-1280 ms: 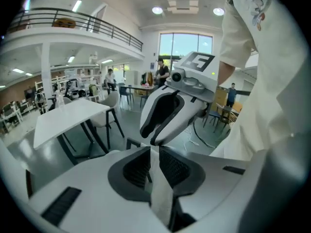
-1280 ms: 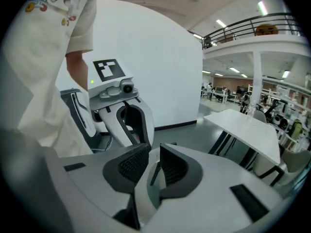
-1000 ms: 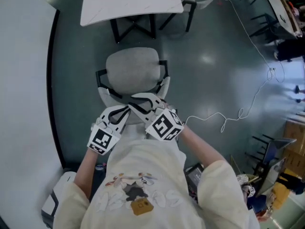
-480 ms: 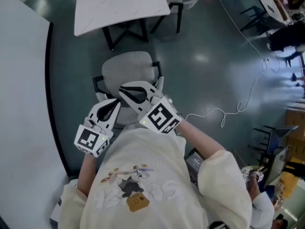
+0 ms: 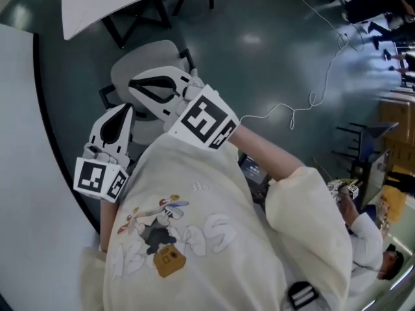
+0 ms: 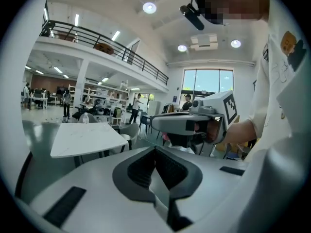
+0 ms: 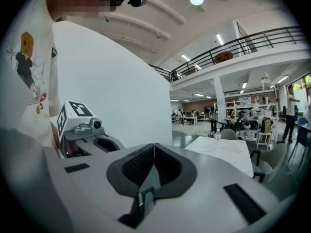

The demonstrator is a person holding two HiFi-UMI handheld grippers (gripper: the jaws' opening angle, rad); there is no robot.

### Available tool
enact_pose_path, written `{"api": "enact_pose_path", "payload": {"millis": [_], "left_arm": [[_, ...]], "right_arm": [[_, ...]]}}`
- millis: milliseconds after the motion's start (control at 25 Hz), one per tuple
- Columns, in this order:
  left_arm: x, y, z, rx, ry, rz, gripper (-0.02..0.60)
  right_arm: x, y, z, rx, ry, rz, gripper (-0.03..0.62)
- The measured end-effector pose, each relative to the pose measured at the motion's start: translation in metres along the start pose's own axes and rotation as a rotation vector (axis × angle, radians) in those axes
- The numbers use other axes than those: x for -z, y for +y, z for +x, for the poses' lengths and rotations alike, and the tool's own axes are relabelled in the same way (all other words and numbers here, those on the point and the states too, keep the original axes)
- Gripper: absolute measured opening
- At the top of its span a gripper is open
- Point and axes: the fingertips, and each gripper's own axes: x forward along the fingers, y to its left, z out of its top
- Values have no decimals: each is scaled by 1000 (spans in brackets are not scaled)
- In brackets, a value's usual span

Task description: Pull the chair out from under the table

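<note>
Chair (image 5: 146,56): the grey seat stands clear of the desk (image 5: 117,2). In the head view the whole seat is on the person's side of the desk edge, with no part under the top. Judgement: the pull-out is done, or as good as done.

Left hand-held gripper (image 5: 123,109): the jaws are pressed together with nothing between them. In the head view it sits off the chair's near left corner, on the side of the white partition (image 5: 26,141).

Right hand-held gripper (image 5: 133,86): the jaws have just been closing and now meet, with nothing between them. In the head view it overlaps the near part of the chair's seat. The chair's back edge is hidden under it.

Neither gripper view shows the chair. Both look out roughly level across the hall, past the desk top. Judgement: both grippers are above the chair and off it, and the chair lies ahead of them and below.

Key relation: the chair's front-to-back line runs from the desk toward the person, and both grippers point along it toward the desk. The right one is nearer the chair's middle, and the left is beside the chair.

Judgement: any further pull would need the jaws opened and the grippers lowered to the chair's back.
</note>
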Motion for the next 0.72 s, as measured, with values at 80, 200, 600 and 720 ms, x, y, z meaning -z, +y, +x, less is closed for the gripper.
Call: {"api": "enact_pose_path", "payload": {"millis": [80, 200, 600, 720], "left_arm": [[6, 0, 7, 0, 26, -29, 9], [6, -1, 15, 2, 33, -50, 9], [11, -14, 28, 37, 73, -78, 9], [12, -21, 28, 30, 69, -79, 9]], "right_arm": [[1, 0, -4, 9, 2, 19, 12], [3, -2, -6, 27, 13, 33, 12], [13, -4, -12, 74, 25, 82, 9], [23, -4, -20, 86, 38, 106, 9]]}}
